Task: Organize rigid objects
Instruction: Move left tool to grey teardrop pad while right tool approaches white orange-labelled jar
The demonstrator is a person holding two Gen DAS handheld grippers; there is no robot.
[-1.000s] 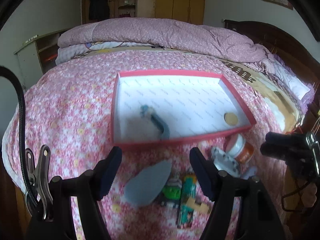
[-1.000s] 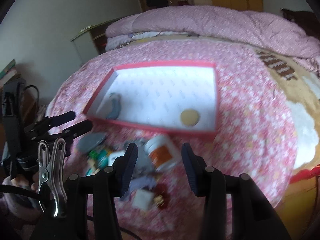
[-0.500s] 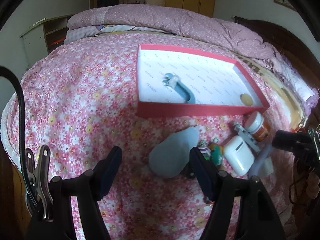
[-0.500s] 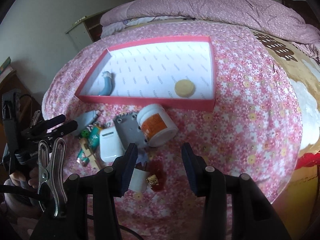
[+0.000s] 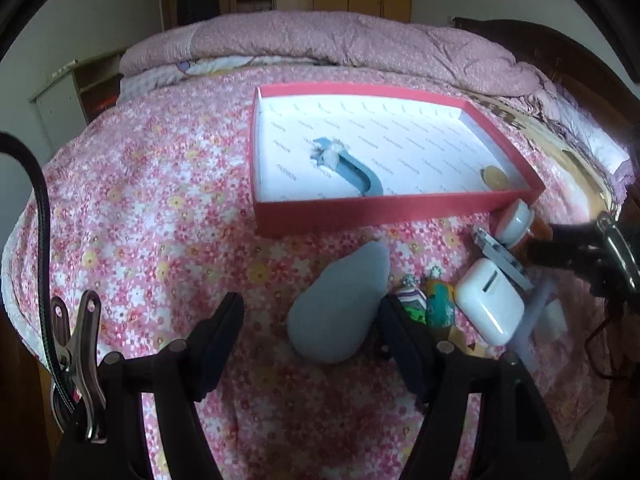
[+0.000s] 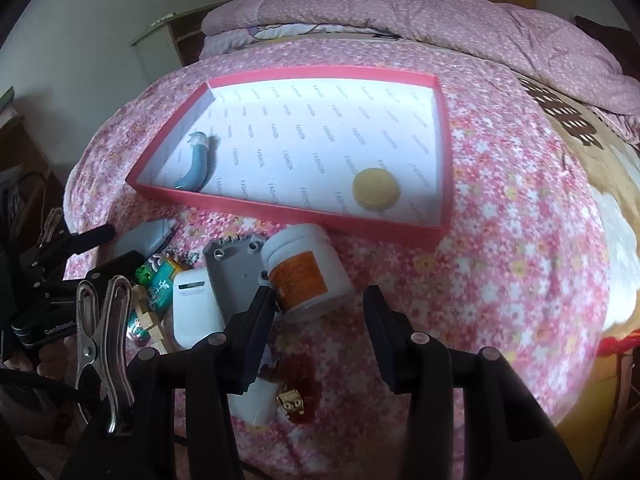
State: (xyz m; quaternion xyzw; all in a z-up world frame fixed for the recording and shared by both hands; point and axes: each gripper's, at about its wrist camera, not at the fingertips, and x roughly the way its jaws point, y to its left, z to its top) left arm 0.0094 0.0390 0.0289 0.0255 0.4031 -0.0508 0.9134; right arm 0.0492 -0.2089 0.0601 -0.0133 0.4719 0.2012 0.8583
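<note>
Bed (image 5: 160,208), covered with a pink floral spread, carried every item.

Red box (image 5: 360,216), shallow, white-lined, lay at about 12 o'clock from both pairs of tongs. Inside it: a curved blue piece (image 5: 352,168) with a whitish end, near the left wall as the right wrist view showed it, and a flat yellow disc (image 6: 376,190) toward the near right corner.

Loose items lay in a cluster on the spread just outside the box's near wall:
- grey-blue teardrop-shaped piece (image 5: 340,308), the leftmost of the cluster;
- small green patterned items (image 5: 428,304) just beside it, at 3 o'clock from it;
- white earbud-style case (image 5: 488,304), rounded, next along;
- grey plate (image 6: 236,268) with holes, beside the case;
- white jar (image 6: 304,272) with an orange label, on its side, close to the box wall;
- small dark red and gold item (image 6: 296,400) nearest the right wrist camera.

Left tongs (image 5: 312,336) stood released, holding nothing; the teardrop piece lay between the fingers, nearer the right one, and whether that one touched it I cannot tell. Right tongs (image 6: 320,320) stood released and empty, the jar at 12 o'clock from them, just beyond the fingertips.
</note>
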